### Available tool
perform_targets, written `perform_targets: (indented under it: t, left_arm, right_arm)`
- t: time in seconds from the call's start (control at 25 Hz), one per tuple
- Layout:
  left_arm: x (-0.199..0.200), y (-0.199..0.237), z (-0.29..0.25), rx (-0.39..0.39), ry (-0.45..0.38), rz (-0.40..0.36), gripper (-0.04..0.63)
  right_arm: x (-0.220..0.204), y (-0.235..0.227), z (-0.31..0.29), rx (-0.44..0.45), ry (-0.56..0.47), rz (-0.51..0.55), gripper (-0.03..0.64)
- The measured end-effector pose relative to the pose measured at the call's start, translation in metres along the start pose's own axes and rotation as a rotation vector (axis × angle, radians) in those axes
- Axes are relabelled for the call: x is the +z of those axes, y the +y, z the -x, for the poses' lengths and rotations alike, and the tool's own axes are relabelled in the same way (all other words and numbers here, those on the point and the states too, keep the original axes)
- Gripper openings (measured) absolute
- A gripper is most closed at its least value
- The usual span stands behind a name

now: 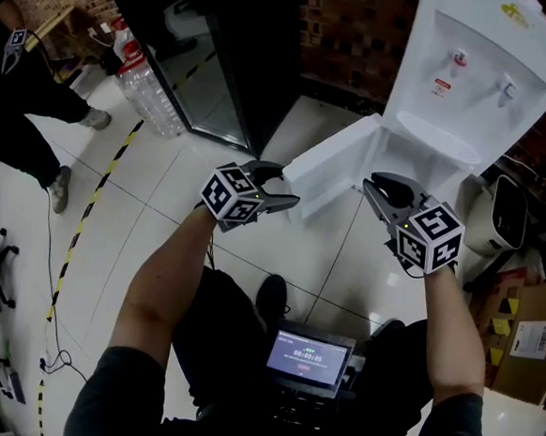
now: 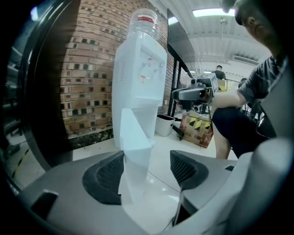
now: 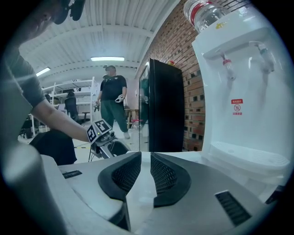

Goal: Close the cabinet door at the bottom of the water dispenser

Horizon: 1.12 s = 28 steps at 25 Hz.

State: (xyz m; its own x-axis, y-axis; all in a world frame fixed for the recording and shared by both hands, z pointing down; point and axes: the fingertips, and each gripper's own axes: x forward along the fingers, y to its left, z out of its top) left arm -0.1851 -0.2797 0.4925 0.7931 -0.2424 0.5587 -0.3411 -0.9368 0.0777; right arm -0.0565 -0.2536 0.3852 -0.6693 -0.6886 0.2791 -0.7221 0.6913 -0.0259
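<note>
- Left tongs [image 1: 280,185] sit just left of centre in the head view. Their jaws are spread, and the free edge of the cabinet door [image 1: 338,166] shows between them; whether they touch it cannot be told.
- Right tongs [image 1: 374,185] sit just right of centre, jaws pressed almost together with nothing between them.
- The door stands wide open at the foot of the water dispenser [image 1: 472,78], in the upper right of the frame.
- A plastic bottle [image 1: 147,85] shows at upper left, beside a black fridge [image 1: 220,48].
</note>
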Motion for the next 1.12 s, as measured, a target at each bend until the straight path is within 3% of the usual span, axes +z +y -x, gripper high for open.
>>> perform_targets:
  t: [0.36, 0.76, 1.12]
  left_arm:
    - [0.006, -0.080, -0.024, -0.099, 0.140, -0.218, 0.314]
    - [0.034, -0.138, -0.071, -0.259, 0.143, -0.264, 0.264]
    - [0.065, -0.176, -0.124, -0.355, 0.147, -0.384, 0.219]
  right_arm:
    - [0.008, 0.002, 0.062, -0.035, -0.026, 0.008, 0.071]
    - [-0.017, -0.039, 0.119, -0.115, 0.008, -0.026, 0.071]
    - [-0.026, -0.084, 0.163, -0.205, -0.026, -0.077, 0.071]
